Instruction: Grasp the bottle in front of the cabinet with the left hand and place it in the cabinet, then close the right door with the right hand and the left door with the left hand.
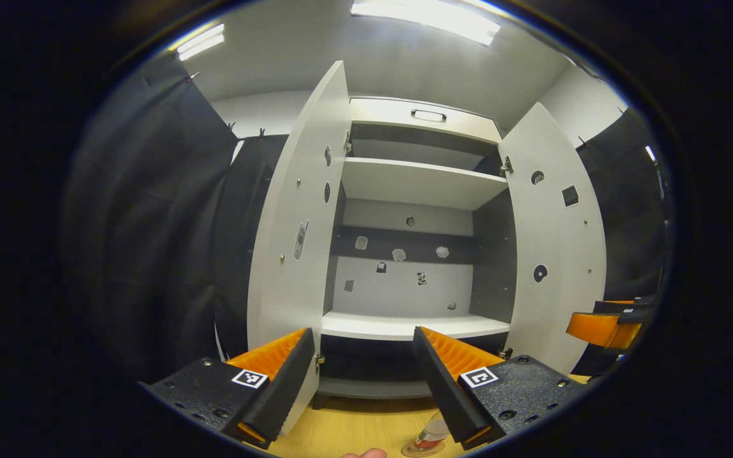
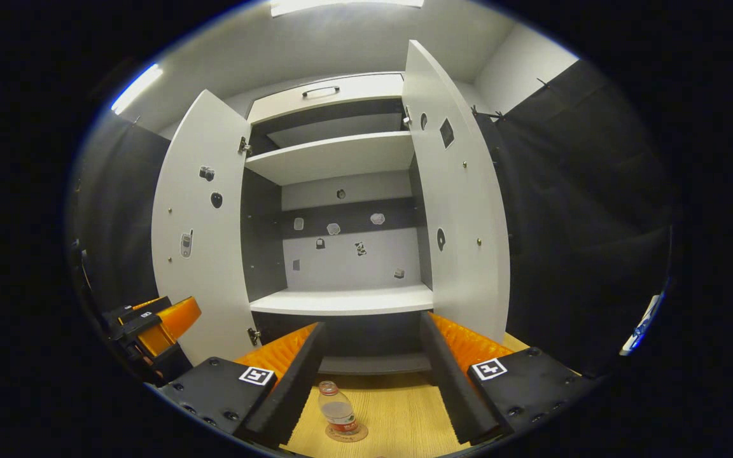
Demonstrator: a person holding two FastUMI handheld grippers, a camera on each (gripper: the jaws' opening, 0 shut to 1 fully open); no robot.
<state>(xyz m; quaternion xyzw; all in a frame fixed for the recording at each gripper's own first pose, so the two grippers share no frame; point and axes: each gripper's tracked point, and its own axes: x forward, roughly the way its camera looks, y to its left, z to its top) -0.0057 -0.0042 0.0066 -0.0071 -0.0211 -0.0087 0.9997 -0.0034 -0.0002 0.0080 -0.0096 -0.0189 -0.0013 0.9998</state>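
In the left gripper view the left gripper (image 1: 366, 388) is spread wide, the bottle (image 1: 431, 436) low by its right-hand finger and the cabinet (image 1: 414, 191) ahead, while in the right gripper view the right gripper (image 2: 371, 375) gapes wide with the bottle (image 2: 337, 408) upright on the table (image 2: 398, 413) between its jaws, untouched.

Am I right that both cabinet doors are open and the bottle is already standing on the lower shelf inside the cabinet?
Not quite. Both doors, the left door and the right door, are open, but the bottle is not on the lower shelf. The right gripper view shows it standing on a coaster on the wooden surface in front of the cabinet.
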